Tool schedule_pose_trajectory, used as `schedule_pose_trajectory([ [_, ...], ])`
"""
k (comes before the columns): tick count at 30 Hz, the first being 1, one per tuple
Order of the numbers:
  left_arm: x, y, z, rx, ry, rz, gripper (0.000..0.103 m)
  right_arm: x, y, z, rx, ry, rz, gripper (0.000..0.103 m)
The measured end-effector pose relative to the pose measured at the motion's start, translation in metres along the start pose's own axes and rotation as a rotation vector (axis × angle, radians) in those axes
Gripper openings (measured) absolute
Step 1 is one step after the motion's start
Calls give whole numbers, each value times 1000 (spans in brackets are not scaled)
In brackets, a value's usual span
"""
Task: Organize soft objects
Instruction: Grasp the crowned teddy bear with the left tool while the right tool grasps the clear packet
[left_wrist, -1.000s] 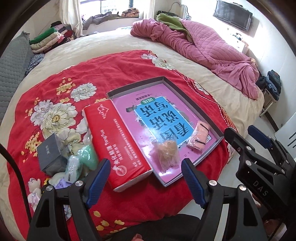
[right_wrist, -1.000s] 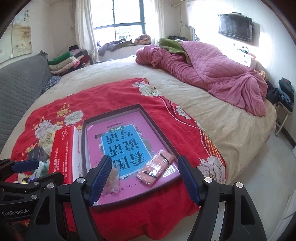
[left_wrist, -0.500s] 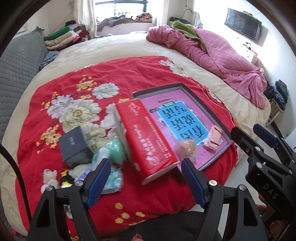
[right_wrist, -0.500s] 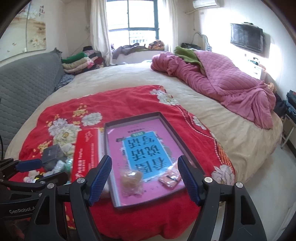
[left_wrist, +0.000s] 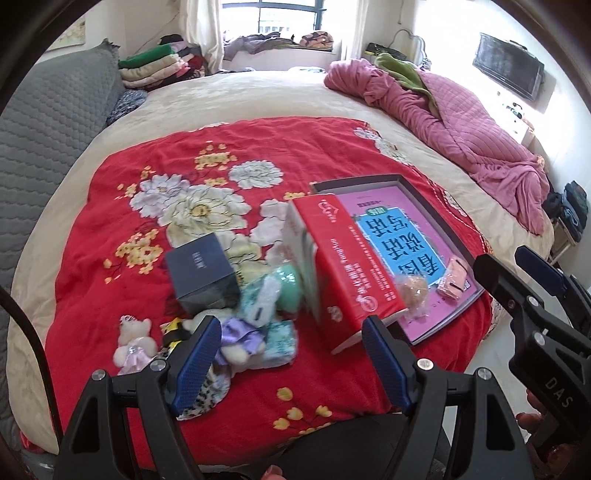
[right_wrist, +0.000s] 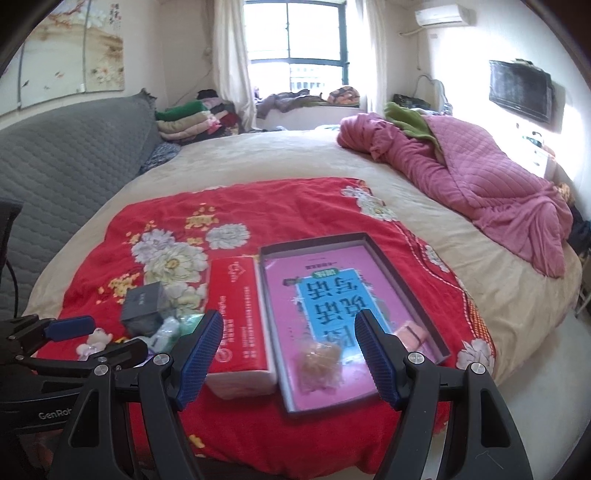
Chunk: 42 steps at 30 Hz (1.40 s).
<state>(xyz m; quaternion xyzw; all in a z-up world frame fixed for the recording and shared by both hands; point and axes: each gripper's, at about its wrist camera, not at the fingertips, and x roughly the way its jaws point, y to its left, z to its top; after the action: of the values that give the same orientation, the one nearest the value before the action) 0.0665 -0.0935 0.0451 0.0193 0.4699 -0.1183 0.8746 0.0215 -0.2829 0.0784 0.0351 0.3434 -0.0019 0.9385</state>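
Sorting partly done: bagged puff (left_wrist: 413, 291) and pink pouch (left_wrist: 452, 282) lying in tray (left_wrist: 436, 218), right of centre. Remaining: plush toys (left_wrist: 229, 332) heaped lower left beside red tissue pack (left_wrist: 347, 266). Left gripper (left_wrist: 291, 363) and right gripper (right_wrist: 286, 354) both gaping wide, holding nothing.

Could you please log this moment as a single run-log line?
left hand-held gripper: open, empty | right hand-held gripper: open, empty | tray: holds two soft items | plush pile: untouched
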Motion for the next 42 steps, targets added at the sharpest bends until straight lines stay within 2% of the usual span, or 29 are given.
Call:
schedule_pose_trajectory([
  [25,-15,69,-22,-80,-27,92,78,1,83,-7,-162,26,99,75],
  [32,-11,120,-34,-178,-8,122,78,12,92,-15,-177,62,125,75],
  [39,-2,187,-60,-308,37,142,78,31,103,-26,-187,125,148,75],
  [42,3,204,-70,-342,58,145,78,38,111,-31,-199,143,163,75],
])
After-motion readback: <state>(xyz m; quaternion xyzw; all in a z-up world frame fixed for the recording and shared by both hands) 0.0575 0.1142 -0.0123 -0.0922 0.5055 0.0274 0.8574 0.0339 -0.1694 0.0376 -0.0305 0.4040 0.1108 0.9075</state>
